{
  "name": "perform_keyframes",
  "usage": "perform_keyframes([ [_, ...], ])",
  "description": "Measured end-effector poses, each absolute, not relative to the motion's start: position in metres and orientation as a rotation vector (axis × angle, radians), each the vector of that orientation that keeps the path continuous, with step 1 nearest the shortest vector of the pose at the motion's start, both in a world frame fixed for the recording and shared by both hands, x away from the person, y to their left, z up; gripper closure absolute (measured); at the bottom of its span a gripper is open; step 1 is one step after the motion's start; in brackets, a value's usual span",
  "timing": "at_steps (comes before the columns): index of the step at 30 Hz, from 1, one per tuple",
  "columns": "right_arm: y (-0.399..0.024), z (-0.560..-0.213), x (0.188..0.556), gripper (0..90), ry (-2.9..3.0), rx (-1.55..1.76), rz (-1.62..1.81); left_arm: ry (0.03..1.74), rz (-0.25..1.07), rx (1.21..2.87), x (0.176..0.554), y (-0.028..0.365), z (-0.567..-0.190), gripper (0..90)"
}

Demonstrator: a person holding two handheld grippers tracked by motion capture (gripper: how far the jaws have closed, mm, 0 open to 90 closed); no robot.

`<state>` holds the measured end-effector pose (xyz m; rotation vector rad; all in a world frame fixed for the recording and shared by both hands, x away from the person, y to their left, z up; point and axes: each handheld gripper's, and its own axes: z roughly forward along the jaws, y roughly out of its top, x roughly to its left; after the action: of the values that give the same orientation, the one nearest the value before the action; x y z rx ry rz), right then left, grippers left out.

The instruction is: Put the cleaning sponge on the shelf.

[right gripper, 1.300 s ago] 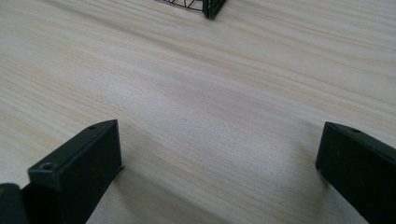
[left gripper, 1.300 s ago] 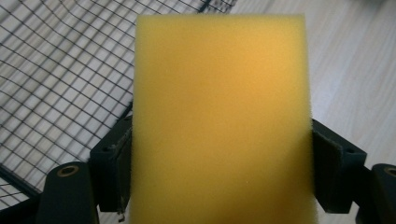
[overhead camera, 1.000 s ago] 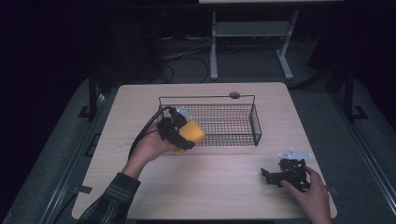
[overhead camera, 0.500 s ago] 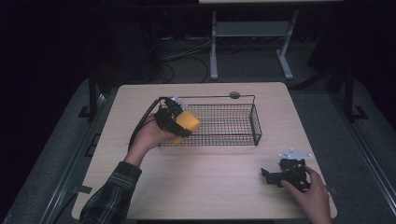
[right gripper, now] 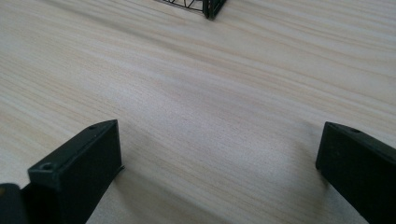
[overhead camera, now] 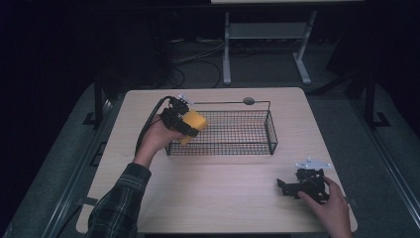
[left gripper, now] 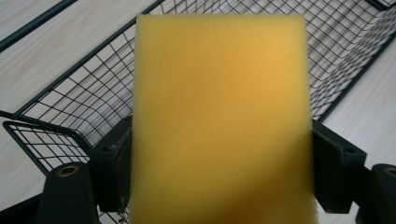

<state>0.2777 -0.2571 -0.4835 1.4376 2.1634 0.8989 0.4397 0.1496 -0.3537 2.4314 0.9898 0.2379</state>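
A yellow sponge [overhead camera: 192, 124] hangs over the left end of the black wire basket [overhead camera: 247, 147], with my left gripper [overhead camera: 184, 122] shut on it. In the left gripper view the sponge [left gripper: 219, 116] stands upright between the two black jaws, and the basket's mesh [left gripper: 84, 98] lies below and beyond it. My right gripper [overhead camera: 289, 187] rests low at the table's front right, held by a hand, its jaws pointing left. In the right gripper view its jaws stand wide open over bare wood [right gripper: 210, 121] with nothing between them.
The light wooden table [overhead camera: 218, 198] has free room in front of the basket. A small grey round object [overhead camera: 248, 100] sits behind the basket near the far edge. A basket corner [right gripper: 212, 8] shows at the top of the right gripper view.
My left gripper has carried the sponge up and away from me, from the basket's front left corner to above its left end. The right gripper has stayed still.
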Motion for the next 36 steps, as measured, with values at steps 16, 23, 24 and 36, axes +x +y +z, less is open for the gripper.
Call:
perform_keyframes([
  [16, -0.257, -0.484, 0.278, 0.0, 2.165, 1.434, 0.899, 1.055, 0.28, 2.42, 0.462, 0.151, -0.369, 22.2],
  [23, -0.257, -0.484, 0.278, 0.0, 2.164, 1.434, 0.899, 1.052, 0.274, 2.439, 0.468, 0.149, -0.38, 22.1],
  [24, -0.257, -0.484, 0.278, 0.0, 2.165, 1.434, 0.899, 1.053, 0.274, 2.446, 0.469, 0.148, -0.381, 22.2],
  [36, -0.257, -0.484, 0.278, 0.0, 2.164, 1.436, 0.899, 1.089, 0.247, 2.471, 0.475, 0.148, -0.399, 22.1],
])
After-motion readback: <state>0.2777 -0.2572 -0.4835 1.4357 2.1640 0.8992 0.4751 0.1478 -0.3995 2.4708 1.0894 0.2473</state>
